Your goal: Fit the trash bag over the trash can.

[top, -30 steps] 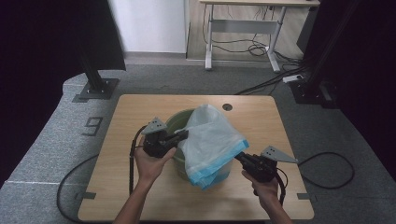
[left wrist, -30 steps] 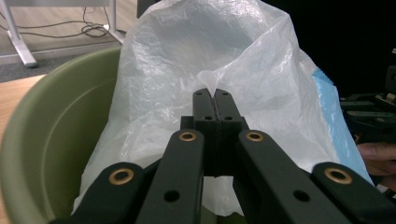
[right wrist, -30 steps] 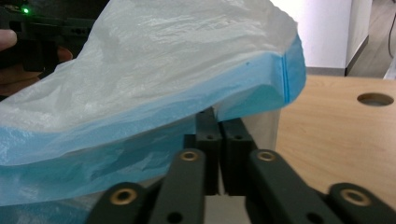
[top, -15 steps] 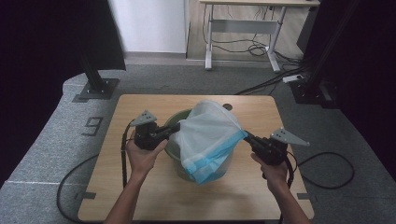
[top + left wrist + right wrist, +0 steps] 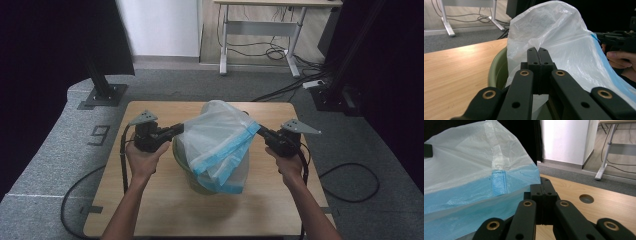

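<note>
Both forearms are raised from the near edge of the table and angled slightly outward. The left gripper is held in the left hand at the left, its jaws pointed right toward the middle and pressed together on a fold of the bag. The right gripper is held in the right hand at the right, pointed left, its jaws likewise closed on the bag's edge. The two grippers are kept well apart, at about the same height, facing each other.
</note>
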